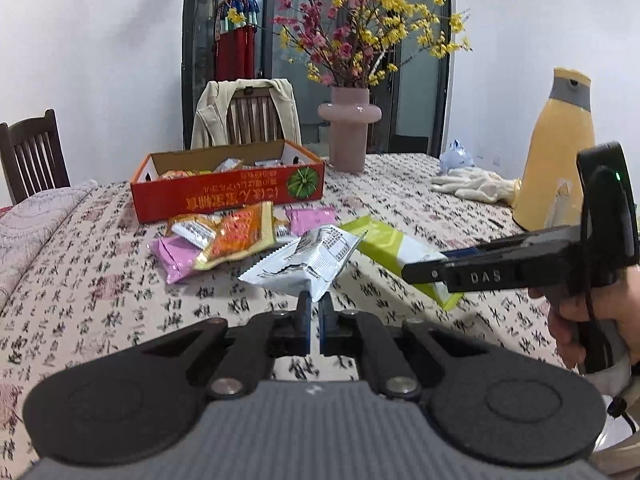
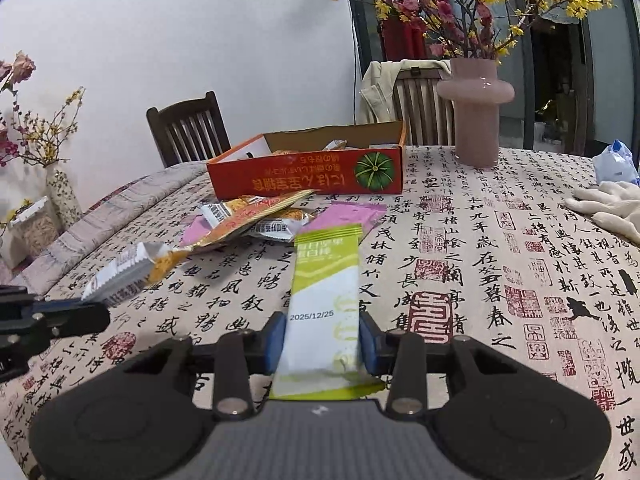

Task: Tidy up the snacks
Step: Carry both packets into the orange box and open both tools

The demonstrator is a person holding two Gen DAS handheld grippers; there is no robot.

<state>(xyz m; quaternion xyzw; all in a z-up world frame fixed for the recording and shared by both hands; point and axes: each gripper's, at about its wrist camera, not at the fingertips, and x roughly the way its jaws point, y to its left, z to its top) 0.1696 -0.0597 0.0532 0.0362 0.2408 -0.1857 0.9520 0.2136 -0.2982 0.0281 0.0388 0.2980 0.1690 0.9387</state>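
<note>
While left tongs [image 1: 315, 304] pinch white packet [image 1: 304, 258] by one corner, slip likely; right tongs [image 2: 322, 334] clamp green bar [image 2: 326, 280] edgewise, buckling possible. Box [image 2: 308, 174] far ahead.

Glossy foil snack wrappers [image 1: 308, 260], matt printed cloth tablecloth [image 2: 500, 264], cardboard box [image 1: 228, 194], smooth glossy pink vase [image 2: 476, 112]

On the table [image 2: 480, 240], the open box [image 2: 308, 178] sits far, with snack packets inside. Just near of it lies a heap of packets [image 2: 256, 220]. The vase [image 2: 476, 116] stands right of the box, gloves [image 2: 608, 204] farther right. The right gripper [image 2: 322, 344] holds a long packet [image 2: 326, 300] near the heap; left of it, the left gripper [image 1: 315, 312] holds another packet [image 1: 304, 260].
</note>
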